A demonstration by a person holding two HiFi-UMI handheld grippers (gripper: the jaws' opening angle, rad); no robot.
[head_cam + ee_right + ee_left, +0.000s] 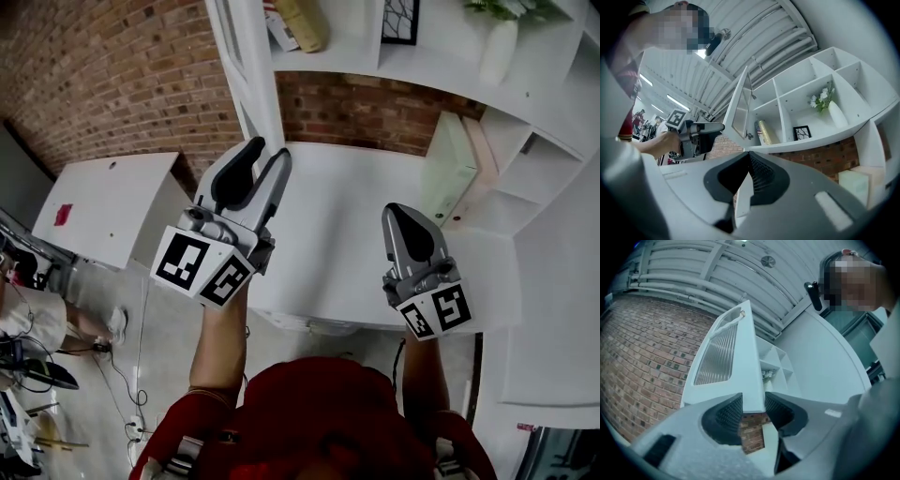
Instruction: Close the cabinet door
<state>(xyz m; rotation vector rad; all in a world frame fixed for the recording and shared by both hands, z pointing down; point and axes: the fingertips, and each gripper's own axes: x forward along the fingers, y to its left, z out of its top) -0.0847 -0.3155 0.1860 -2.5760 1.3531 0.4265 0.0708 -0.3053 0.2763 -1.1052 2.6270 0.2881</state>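
I'm looking at a brick wall (112,75) behind a white shelf unit (553,84), with a white worktop (337,244) below. Only the head view shows the floor (103,403). Only the left tool's view shows the ribbed glass pane (717,357) face-on. The cabinet door (253,56), white-framed, stands open from the unit's left end. My left tool (270,152) is spread wide, with the door's lower edge in the gap. My right tool (398,212) is closed on nothing.
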